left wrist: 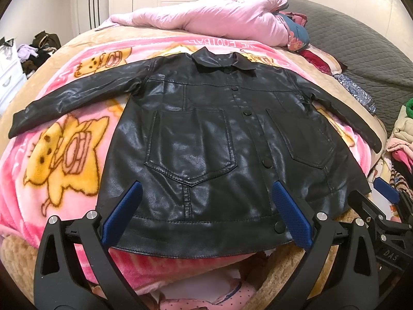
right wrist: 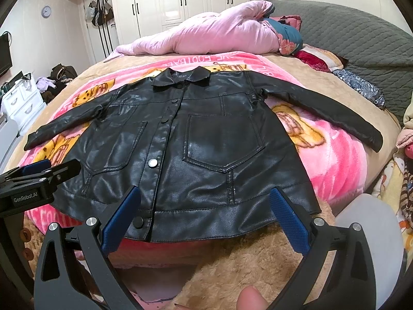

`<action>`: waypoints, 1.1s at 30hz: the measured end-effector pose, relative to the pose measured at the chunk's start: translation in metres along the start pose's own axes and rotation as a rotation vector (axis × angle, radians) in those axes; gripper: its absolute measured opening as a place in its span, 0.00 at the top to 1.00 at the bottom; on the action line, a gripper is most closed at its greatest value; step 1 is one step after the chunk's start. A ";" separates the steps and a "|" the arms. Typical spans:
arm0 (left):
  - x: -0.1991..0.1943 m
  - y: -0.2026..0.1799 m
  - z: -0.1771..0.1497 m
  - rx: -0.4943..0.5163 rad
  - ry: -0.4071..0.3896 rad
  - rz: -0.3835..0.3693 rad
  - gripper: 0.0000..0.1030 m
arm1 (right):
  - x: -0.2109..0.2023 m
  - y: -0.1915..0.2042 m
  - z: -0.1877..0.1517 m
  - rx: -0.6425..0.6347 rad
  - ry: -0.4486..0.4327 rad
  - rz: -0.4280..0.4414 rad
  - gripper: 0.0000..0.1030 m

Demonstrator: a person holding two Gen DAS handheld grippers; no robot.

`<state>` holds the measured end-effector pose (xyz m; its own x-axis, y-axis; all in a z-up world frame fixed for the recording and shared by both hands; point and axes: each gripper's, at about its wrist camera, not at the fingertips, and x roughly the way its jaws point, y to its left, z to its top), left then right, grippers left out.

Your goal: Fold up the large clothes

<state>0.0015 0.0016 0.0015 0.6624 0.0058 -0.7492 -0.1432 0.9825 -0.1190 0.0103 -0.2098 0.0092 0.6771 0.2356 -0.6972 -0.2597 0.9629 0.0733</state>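
A black leather jacket (left wrist: 206, 134) lies flat and face up on a pink cartoon blanket (left wrist: 64, 139), collar away from me, both sleeves spread out sideways. My left gripper (left wrist: 206, 214) hovers open just over the hem, left of the button placket, with nothing between its blue pads. In the right wrist view the same jacket (right wrist: 206, 139) fills the middle, and my right gripper (right wrist: 206, 217) stands open over the hem's right half. Each gripper shows at the edge of the other's view: the right one (left wrist: 387, 206), the left one (right wrist: 38, 175).
A rolled pink quilt (left wrist: 211, 18) and pillows lie at the bed's far end. A grey quilted headboard (left wrist: 361, 41) is at right. Piled clothes (left wrist: 402, 134) sit off the right edge. A white drawer unit (right wrist: 23, 103) and wardrobes stand at left and back. A fingertip (right wrist: 251, 298) shows below.
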 end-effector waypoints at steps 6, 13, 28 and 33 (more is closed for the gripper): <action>0.006 -0.001 0.004 0.005 0.005 -0.007 0.09 | 0.005 -0.007 0.005 0.016 0.003 0.002 0.04; 0.015 -0.003 0.015 -0.002 0.014 -0.013 0.09 | 0.013 -0.014 0.013 0.033 0.019 0.002 0.04; 0.038 -0.005 0.055 -0.016 0.024 -0.019 0.09 | 0.038 -0.025 0.062 0.081 0.029 0.017 0.04; 0.049 -0.008 0.068 -0.006 0.032 -0.006 0.09 | 0.046 -0.030 0.080 0.101 0.019 0.012 0.04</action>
<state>0.0851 0.0065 0.0102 0.6391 -0.0061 -0.7691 -0.1439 0.9814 -0.1274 0.1047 -0.2168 0.0322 0.6611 0.2452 -0.7091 -0.1960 0.9687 0.1522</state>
